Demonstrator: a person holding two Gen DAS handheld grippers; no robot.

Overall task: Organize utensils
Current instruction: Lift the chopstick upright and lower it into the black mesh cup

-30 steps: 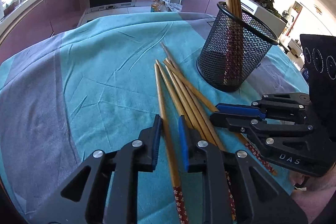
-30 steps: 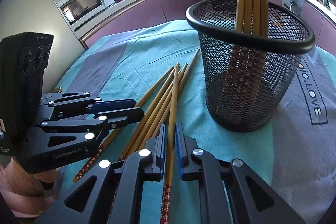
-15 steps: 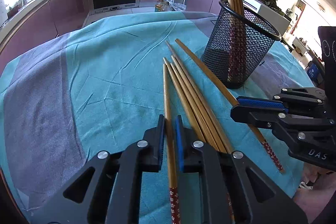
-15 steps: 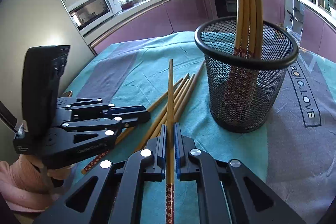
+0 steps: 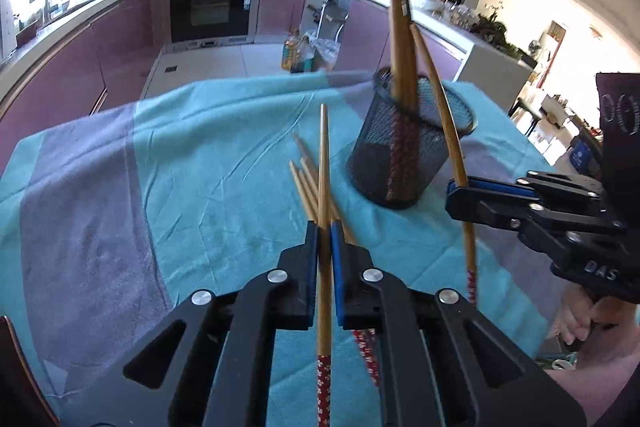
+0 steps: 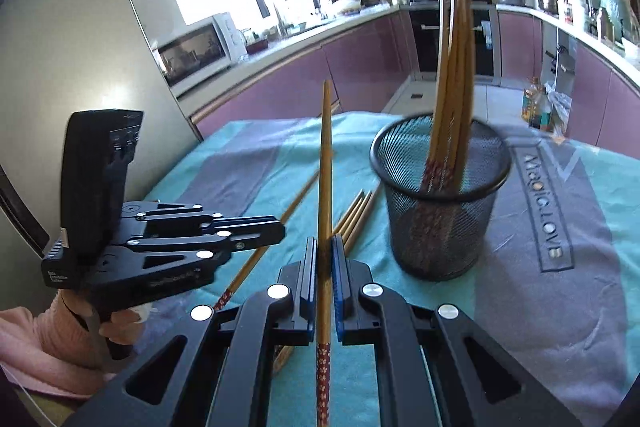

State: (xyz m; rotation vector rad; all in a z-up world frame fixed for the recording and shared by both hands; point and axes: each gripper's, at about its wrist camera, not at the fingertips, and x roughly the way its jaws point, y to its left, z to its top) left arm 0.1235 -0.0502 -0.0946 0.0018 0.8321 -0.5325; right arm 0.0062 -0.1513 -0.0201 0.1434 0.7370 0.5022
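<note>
Holding one chopstick [image 5: 324, 163] in our left gripper [image 5: 324, 247] and another chopstick [image 6: 325, 163] in our right gripper [image 6: 324, 259], both clamped tight and raised off the cloth [image 5: 200, 155], we tip each point-up and lower its patterned end into the mesh holder [image 6: 440, 211], clear of the rim. Three remain on the cloth.
</note>
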